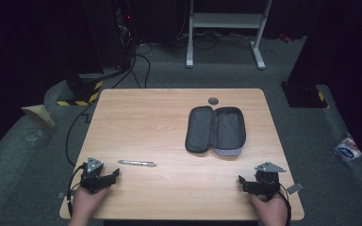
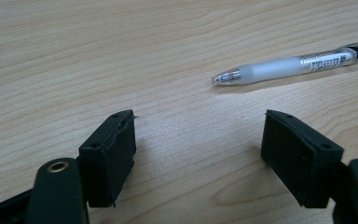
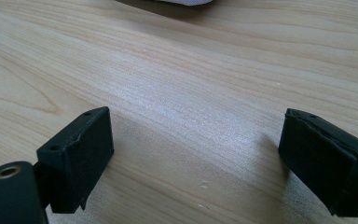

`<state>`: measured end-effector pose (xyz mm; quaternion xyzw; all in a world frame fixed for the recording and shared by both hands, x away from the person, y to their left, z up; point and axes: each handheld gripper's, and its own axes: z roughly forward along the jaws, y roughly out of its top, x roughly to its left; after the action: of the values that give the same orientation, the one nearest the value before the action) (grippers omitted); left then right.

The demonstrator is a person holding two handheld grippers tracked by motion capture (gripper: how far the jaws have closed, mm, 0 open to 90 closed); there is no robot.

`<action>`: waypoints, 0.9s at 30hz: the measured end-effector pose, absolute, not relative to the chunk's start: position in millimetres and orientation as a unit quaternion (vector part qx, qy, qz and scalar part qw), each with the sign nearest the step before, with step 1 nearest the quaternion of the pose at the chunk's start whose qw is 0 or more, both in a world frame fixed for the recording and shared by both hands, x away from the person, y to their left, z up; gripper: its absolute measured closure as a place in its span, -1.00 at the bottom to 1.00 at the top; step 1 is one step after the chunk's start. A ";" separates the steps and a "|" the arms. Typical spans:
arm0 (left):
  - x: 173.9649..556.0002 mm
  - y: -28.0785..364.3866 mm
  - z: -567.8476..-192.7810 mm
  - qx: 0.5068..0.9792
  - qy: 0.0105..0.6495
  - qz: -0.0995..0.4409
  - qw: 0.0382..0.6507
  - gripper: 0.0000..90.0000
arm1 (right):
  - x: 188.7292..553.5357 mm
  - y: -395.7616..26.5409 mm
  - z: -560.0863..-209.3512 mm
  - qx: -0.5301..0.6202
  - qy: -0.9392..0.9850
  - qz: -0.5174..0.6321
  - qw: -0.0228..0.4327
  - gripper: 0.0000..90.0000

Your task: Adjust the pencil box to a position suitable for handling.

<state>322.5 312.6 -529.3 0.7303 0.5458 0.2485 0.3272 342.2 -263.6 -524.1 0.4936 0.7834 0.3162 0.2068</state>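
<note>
High view: left gripper low at near-left of the light wooden table, jaws spread, empty. Clear-barrelled pen lies just ahead. Right gripper near-right, jaws apart, empty. Open dark grey zip pencil case sits mid-right, small grey round disc beyond it.

Left gripper view: pen ahead, apart from wide jaws.

Right gripper view: jaws wide over bare wood.
</note>
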 end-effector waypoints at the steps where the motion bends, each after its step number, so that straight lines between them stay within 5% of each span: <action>1: 322.4 312.9 -529.2 0.731 0.545 0.248 0.327 -0.41 | 342.2 -263.6 -524.1 0.494 0.783 0.316 0.207 -0.79; 17: 318.4 299.3 -529.1 0.732 0.545 0.247 0.326 -0.44 | 340.3 -264.0 -523.8 0.509 0.773 0.314 0.212 -0.75; 27: 319.0 299.3 -529.2 0.733 0.544 0.243 0.329 -0.46 | 337.5 -264.5 -522.8 0.526 0.759 0.312 0.224 -0.56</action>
<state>319.0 299.3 -529.2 0.7327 0.5439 0.2435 0.3287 337.5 -264.5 -522.8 0.5258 0.7588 0.3124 0.2239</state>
